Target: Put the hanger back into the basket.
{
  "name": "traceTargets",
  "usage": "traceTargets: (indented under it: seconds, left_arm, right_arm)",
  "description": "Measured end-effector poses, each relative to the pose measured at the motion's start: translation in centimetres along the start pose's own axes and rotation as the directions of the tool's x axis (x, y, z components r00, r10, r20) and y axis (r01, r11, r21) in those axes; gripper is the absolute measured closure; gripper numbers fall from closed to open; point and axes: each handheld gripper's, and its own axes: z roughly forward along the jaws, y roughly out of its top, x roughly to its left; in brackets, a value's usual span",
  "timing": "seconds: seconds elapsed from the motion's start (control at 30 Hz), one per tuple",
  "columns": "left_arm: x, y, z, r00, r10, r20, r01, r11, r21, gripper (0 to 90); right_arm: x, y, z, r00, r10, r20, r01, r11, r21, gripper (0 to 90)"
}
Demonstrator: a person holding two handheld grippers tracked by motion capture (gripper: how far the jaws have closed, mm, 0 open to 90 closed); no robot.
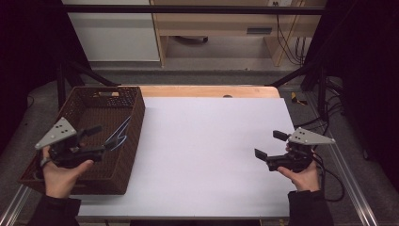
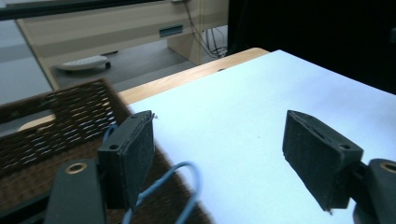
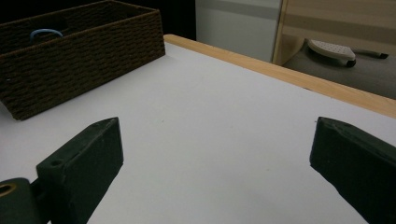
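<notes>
A brown woven basket (image 1: 136, 117) stands at the left edge of the white table top (image 1: 207, 150). A thin blue looped wire (image 1: 120, 134) leans against the inside of its right wall. My left gripper (image 1: 104, 138) hovers over the basket's near half, open, with nothing between its jaws. In the left gripper view the blue wire (image 2: 187, 172) curves just below the left jaw of that gripper (image 2: 224, 144), above the basket's weave (image 2: 60, 116). My right gripper (image 1: 268, 144) is held open above the table's right side. Between its jaws in the right gripper view, my right gripper (image 3: 215, 158) has only bare white surface. The basket (image 3: 84, 60) and the blue wire (image 3: 45, 33) lie far off.
A wooden strip (image 1: 207, 91) runs along the table's far edge. Black frame poles (image 1: 301, 70) slant down at both back corners. Cables (image 1: 329, 179) trail at the right edge. Beyond the table are a white cabinet and a wooden desk (image 1: 211, 23).
</notes>
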Motion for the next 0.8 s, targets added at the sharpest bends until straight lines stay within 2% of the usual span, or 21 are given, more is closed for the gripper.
traceTargets:
  seconds: [0.03, 0.07, 0.1, 0.13, 0.17, 0.2, 0.23, 0.33, 0.4, 0.57, 0.63, 0.8]
  left_arm:
    - [-0.5, 0.0, 0.3, 1.0000, 0.004, 0.004, -0.004, 1.0000, -0.003, 25.0]
    - [-1.8, -0.2, 0.9, 0.9999, 0.015, 0.008, -0.015, 0.9997, -0.018, 25.2]
    - [-1.8, -0.2, 0.9, 0.9999, 0.015, 0.008, -0.015, 0.9997, -0.018, 25.5]
    - [-2.9, -0.4, 1.5, 0.9997, 0.011, 0.021, -0.010, 0.9988, -0.049, 25.5]
    - [-2.9, -0.4, 1.5, 0.9997, 0.011, 0.021, -0.010, 0.9988, -0.049, 25.5]
    - [-3.8, -0.6, 2.2, 0.9992, 0.017, 0.036, -0.015, 0.9978, -0.064, 25.2]
    - [-3.8, -0.6, 2.2, 0.9992, 0.017, 0.036, -0.015, 0.9978, -0.064, 24.5]
    - [-5.2, -1.0, 3.5, 0.9983, 0.029, 0.050, -0.026, 0.9981, -0.056, 21.8]
    - [-5.7, -1.3, 4.1, 0.9979, 0.026, 0.060, -0.023, 0.9982, -0.055, 19.9]
    - [-5.8, -2.2, 4.9, 0.9976, 0.004, 0.070, -0.001, 0.9989, -0.047, 15.5]
    - [-5.5, -2.7, 5.1, 0.9975, -0.001, 0.071, 0.003, 0.9996, -0.029, 12.9]
    - [-4.6, -3.5, 4.9, 0.9987, -0.020, 0.046, 0.021, 0.9997, -0.014, 9.1]
  right_arm:
    - [0.0, 0.0, 0.0, 1.0000, 0.000, 0.000, 0.000, 1.000, 0.000, 3.0]
    - [0.0, 0.0, 0.0, 1.0000, 0.001, 0.002, -0.001, 1.000, -0.003, 2.9]
    - [0.0, 0.0, 0.0, 1.0000, 0.001, 0.002, -0.001, 1.000, -0.003, 2.9]
    - [0.0, 0.0, 0.0, 1.0000, 0.002, 0.002, -0.002, 1.000, -0.006, 2.9]
    - [0.0, 0.0, 0.0, 1.0000, 0.001, 0.001, -0.001, 1.000, -0.005, 2.9]
    - [0.0, 0.0, 0.0, 1.0000, 0.001, 0.001, -0.001, 1.000, -0.004, 2.9]
    - [0.0, 0.0, 0.0, 1.0000, 0.001, 0.001, -0.001, 1.000, -0.004, 2.9]
    - [0.0, 0.0, -0.1, 1.0000, 0.004, 0.001, -0.004, 1.000, -0.006, 2.8]
    - [0.0, -0.1, -0.1, 1.0000, 0.006, 0.001, -0.006, 1.000, -0.008, 2.6]
    - [-0.1, -0.1, -0.2, 0.9999, 0.011, 0.003, -0.011, 1.000, -0.014, 2.5]
    - [-0.1, -0.2, -0.3, 0.9999, 0.016, 0.003, -0.016, 1.000, -0.013, 2.4]
    - [-0.2, -0.2, -0.3, 0.9999, 0.015, 0.005, -0.015, 1.000, -0.015, 2.2]
